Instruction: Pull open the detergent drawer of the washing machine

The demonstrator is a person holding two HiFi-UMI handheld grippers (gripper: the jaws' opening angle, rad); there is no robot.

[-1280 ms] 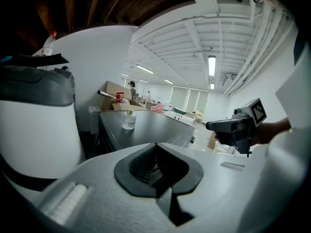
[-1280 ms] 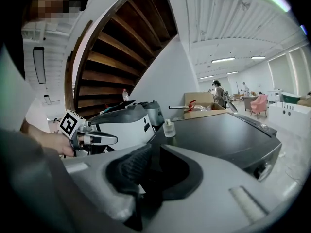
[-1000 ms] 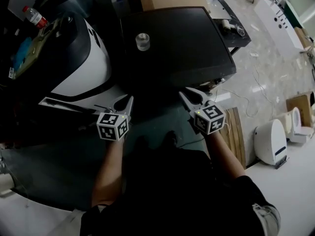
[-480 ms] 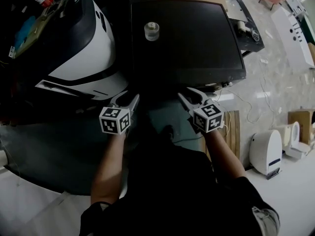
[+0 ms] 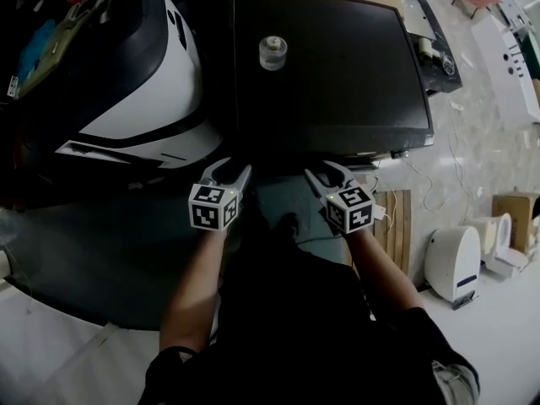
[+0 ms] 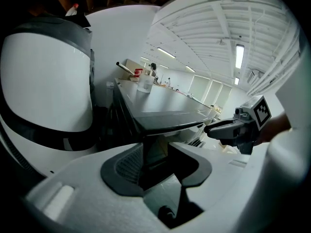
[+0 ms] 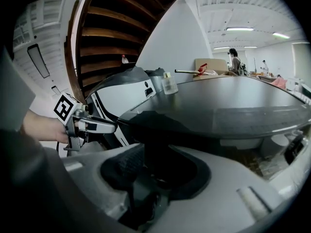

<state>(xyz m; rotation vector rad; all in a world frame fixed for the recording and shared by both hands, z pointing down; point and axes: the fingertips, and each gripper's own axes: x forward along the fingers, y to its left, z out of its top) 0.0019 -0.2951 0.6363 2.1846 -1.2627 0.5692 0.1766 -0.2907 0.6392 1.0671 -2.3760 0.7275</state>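
Room: washing machine (image 5: 329, 66) before you.
Tongs: your left tongs (image 5: 230, 168) and right tongs (image 5: 326, 170) have just been opening wide, both empty.
Risk: detergent drawer unseen; you may grip wrongly.

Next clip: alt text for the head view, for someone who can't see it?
Seen from above, a person holds the left gripper and right gripper side by side before the front edge of a dark-topped appliance, their jaws just opening, nothing between them. A small clear jar stands on its top; a white-and-black rounded machine sits to its left.
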